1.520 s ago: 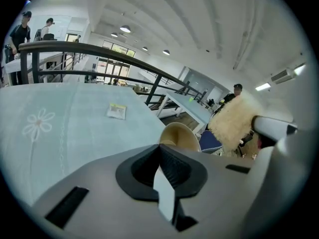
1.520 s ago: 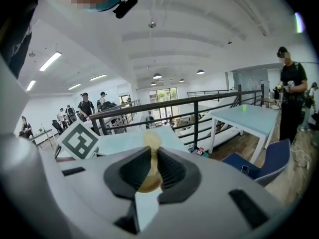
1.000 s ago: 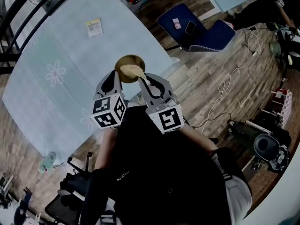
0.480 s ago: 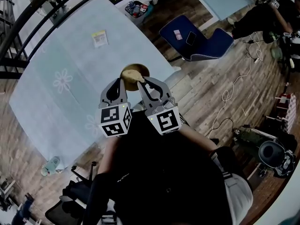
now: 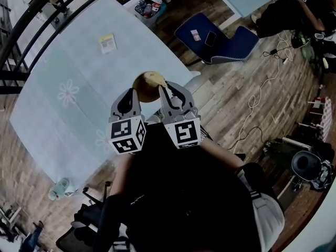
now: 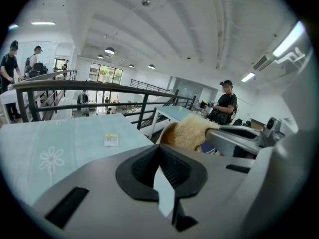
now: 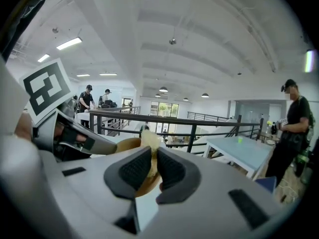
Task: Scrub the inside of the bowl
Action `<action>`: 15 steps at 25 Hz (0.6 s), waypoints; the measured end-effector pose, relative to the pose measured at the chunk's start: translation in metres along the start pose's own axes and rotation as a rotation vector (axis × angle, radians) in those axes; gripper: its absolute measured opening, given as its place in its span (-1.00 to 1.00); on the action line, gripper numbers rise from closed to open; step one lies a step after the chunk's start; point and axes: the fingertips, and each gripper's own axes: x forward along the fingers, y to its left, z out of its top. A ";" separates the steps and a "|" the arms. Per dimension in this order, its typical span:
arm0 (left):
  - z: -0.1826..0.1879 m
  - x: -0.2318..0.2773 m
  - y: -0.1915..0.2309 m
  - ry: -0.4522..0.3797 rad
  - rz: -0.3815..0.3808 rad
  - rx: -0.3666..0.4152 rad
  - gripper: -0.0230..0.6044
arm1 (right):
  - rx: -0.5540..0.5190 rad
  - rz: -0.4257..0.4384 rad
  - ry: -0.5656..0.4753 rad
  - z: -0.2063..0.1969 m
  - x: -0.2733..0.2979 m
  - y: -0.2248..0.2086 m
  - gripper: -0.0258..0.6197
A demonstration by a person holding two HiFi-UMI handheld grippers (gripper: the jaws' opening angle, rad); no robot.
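Clamps brown wooden bowl [image 5: 143,90] by rim w/ shut left tongs [image 5: 134,92], pale fluffy pad [image 5: 157,79] w/ right tongs [image 5: 164,87]; slides pad from mid to far-right rim, so scrub is prob. underway.

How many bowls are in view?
1: the bowl is up between the gripper tips, the left gripper pinching its rim, the right gripper holding a sponge in it. Others could be hidden behind the person.
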 end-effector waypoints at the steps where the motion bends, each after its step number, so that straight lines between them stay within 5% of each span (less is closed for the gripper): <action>1: 0.000 0.001 0.001 0.000 0.002 0.003 -0.88 | 0.004 -0.015 0.005 -0.001 0.000 -0.003 -0.79; 6: 0.002 0.004 0.011 -0.005 0.023 -0.012 -0.88 | 0.029 -0.036 -0.032 0.007 -0.002 -0.008 -0.79; 15: 0.001 0.003 0.020 -0.021 0.040 -0.044 -0.88 | 0.016 0.179 -0.035 0.009 0.002 0.033 -0.79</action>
